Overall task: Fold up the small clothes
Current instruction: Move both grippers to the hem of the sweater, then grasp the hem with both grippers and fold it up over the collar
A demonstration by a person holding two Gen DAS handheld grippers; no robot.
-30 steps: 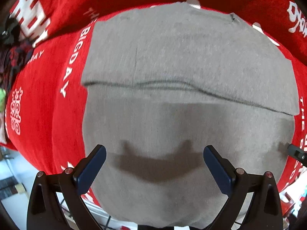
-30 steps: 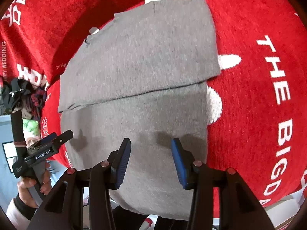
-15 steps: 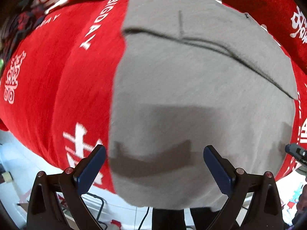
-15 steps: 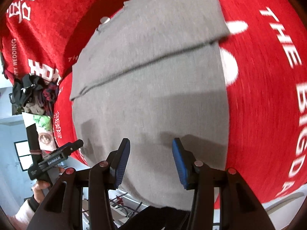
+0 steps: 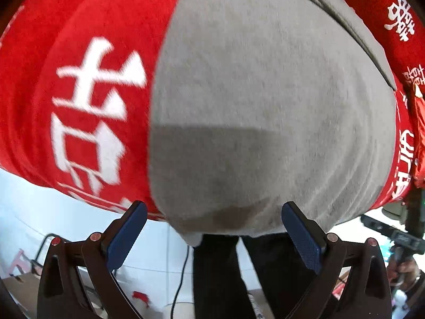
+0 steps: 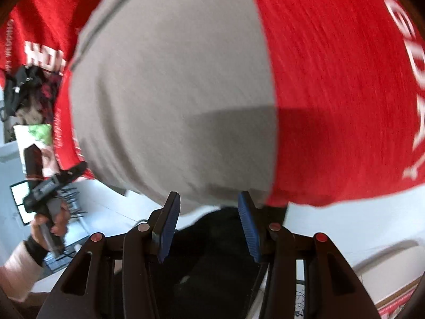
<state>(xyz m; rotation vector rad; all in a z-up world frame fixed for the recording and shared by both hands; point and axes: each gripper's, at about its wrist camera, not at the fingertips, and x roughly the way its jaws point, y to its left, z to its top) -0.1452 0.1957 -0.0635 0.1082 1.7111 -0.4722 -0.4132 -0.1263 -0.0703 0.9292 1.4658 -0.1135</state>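
Grey garment (image 5: 271,106) lies flat on the red printed cloth (image 5: 79,79), its near hem hanging a little over the table's front edge, with one fold already laid across its far part, where a seam line shows.

Left gripper (image 5: 211,228) has its jaws wide apart and holds nothing; the blue pads sit just short of the near hem, towards the garment's left corner. Right gripper (image 6: 209,226) has its jaws apart too, though narrower, and is also empty; its pads straddle the hem close to the garment's right corner, where grey meets red. In the right view the garment (image 6: 172,93) fills the middle and the left gripper (image 6: 50,186) shows at the far left in the person's hand (image 6: 57,218).

The step in hand looks like taking the near hem at both corners to fold it away over the rest. To do it well, each gripper should slide one pad under the overhanging hem and close on the grey fabric alone, leaving the red cloth (image 6: 345,93) free. Both corners should be taken evenly and lifted together, so the new edge lands square. Both views are blurred, so exact contact cannot be told.
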